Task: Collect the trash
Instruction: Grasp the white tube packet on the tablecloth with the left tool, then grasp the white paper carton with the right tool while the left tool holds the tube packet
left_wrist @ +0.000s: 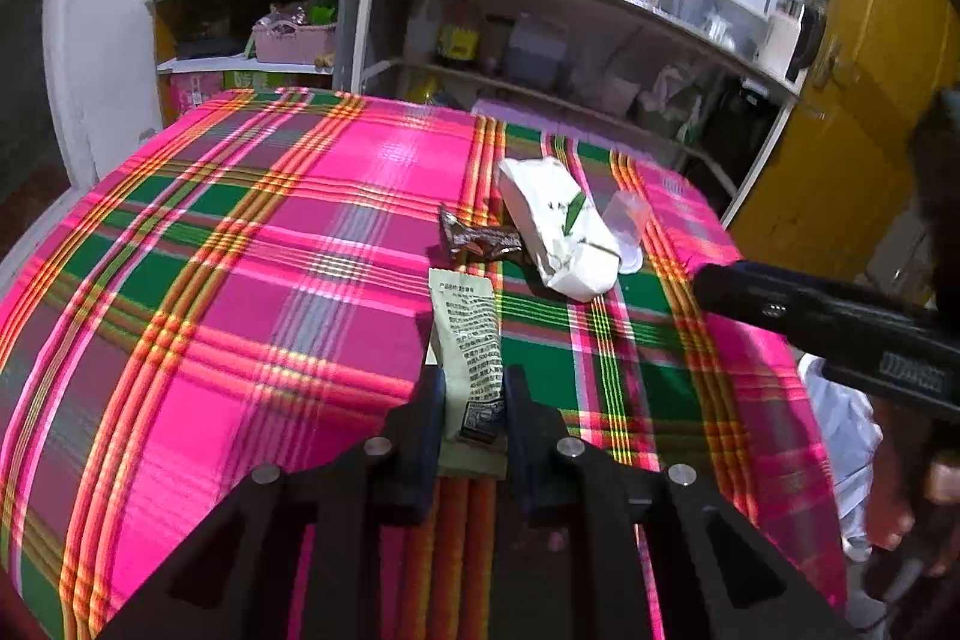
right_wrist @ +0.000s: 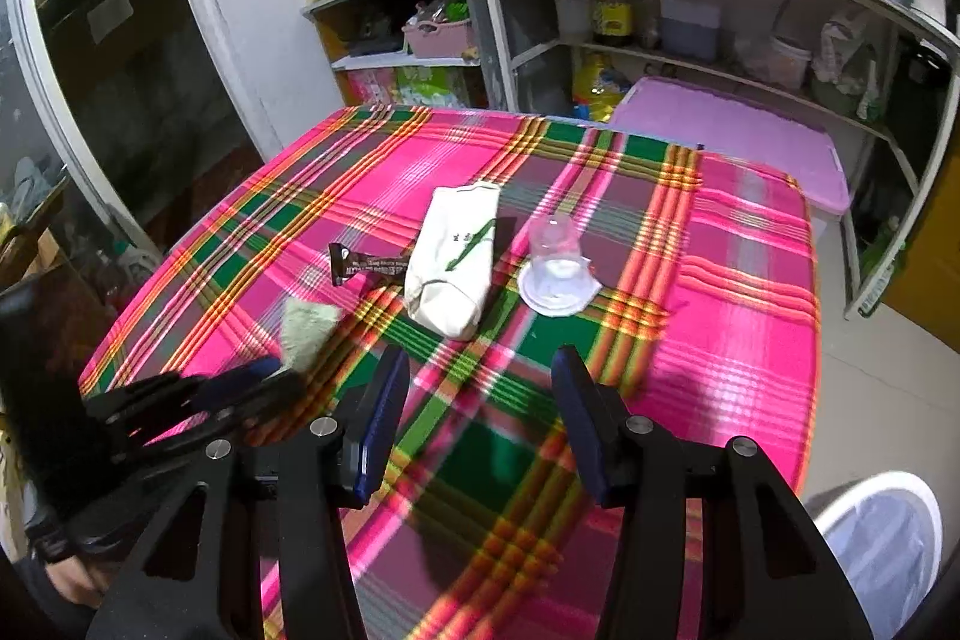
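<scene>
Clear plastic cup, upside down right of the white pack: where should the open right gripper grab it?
Take the clear plastic cup by its narrow upturned body, not the wide rim flat on the tablecloth. Bring the right gripper in from the near side; the white pack crowds its left.

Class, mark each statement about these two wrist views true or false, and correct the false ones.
1. The left gripper is shut on a pale green wrapper. True.
2. The right gripper holds the clear cup. False: it is open and empty; the cup sits upside down on the tablecloth.
3. The white packet lies between the brown wrapper and the cup. True.
4. The tablecloth is plain blue. False: it is pink, green and orange plaid.
5. A lined bin shows by the table's edge in the right wrist view. True.
</scene>
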The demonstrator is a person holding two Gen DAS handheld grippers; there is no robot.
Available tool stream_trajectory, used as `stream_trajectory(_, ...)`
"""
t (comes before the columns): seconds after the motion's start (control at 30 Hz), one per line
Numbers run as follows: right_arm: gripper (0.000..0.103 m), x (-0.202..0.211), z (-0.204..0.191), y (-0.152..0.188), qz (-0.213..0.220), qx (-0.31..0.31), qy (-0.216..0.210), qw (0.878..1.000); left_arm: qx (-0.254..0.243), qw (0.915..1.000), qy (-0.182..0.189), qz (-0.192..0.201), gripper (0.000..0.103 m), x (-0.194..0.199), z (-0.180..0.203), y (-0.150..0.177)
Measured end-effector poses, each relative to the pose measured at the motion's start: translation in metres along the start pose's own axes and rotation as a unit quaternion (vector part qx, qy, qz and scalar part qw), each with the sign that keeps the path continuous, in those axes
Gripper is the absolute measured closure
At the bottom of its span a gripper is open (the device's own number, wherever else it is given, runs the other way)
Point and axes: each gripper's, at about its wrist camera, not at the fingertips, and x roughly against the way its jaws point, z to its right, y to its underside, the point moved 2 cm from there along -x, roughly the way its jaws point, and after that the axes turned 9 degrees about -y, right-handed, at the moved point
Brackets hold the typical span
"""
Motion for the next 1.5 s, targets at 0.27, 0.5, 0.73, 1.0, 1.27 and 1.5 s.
stream_trajectory(0.27,0.052,-0.047,-0.010,-0.017,-0.021,0.010,0.008,1.000,0.027,0.9994,0.009,0.017,0.083,0.018,-0.025,0.003)
stream_trajectory(0.5,0.052,-0.070,-0.006,-0.024,-0.028,0.003,0.022,0.999,0.034,0.9992,0.017,0.016,0.083,0.017,-0.035,0.006)
stream_trajectory(0.73,0.059,-0.077,-0.008,-0.025,-0.030,0.008,0.022,0.999,0.037,0.9990,0.019,0.015,0.083,0.016,-0.038,0.007)
stream_trajectory(1.0,0.061,-0.043,-0.024,-0.014,-0.008,0.016,-0.008,1.000,0.032,0.9992,0.014,0.019,0.083,0.024,-0.036,0.008)
stream_trajectory(1.27,0.061,0.019,-0.036,0.013,0.023,0.015,-0.025,0.999,0.026,0.9992,0.013,0.027,0.083,0.051,-0.023,0.019)
stream_trajectory(1.5,0.061,0.082,-0.036,0.045,0.061,0.009,-0.014,0.998,0.002,0.9987,0.021,0.047,0.083,0.089,0.000,0.026)
